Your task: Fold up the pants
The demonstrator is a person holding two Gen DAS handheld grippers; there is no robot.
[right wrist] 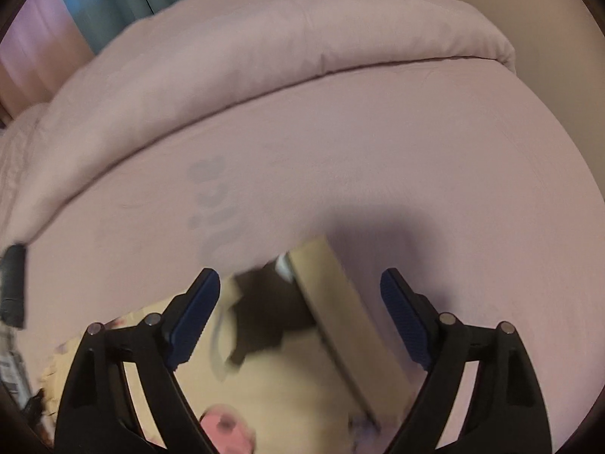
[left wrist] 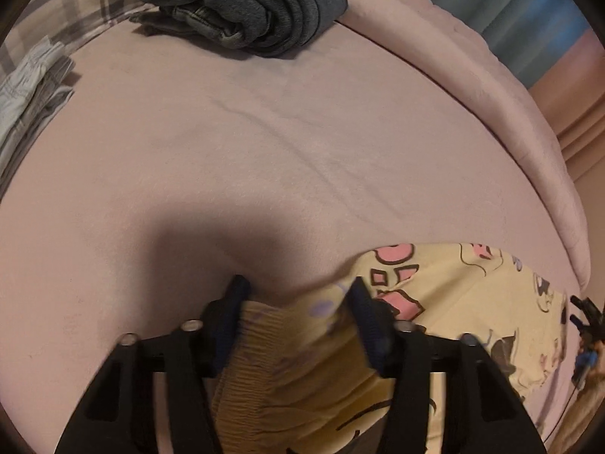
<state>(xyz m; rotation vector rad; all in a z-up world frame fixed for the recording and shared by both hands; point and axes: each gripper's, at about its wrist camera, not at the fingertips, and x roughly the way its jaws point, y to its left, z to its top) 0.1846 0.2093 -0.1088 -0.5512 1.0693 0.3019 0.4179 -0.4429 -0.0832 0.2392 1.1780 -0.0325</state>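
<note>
We see left gripper fingers half-closed on elastic waistband of yellow printed cotton pants; right gripper fingers wide, empty, above pants' hem.

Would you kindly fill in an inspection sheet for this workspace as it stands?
Surface: pinkish bed sheet, lightly creased; rolled duvet along the far edge.
Job's things: yellow printed pants, elastic waistband between the left tool's pads.
Clutter: dark folded clothes; pale folded garment; plaid fabric.
Grippers: left tool closed on the waistband; right tool open above the pants.
Cables: nothing seen.
Surroundings: blue-green curtain.
</note>
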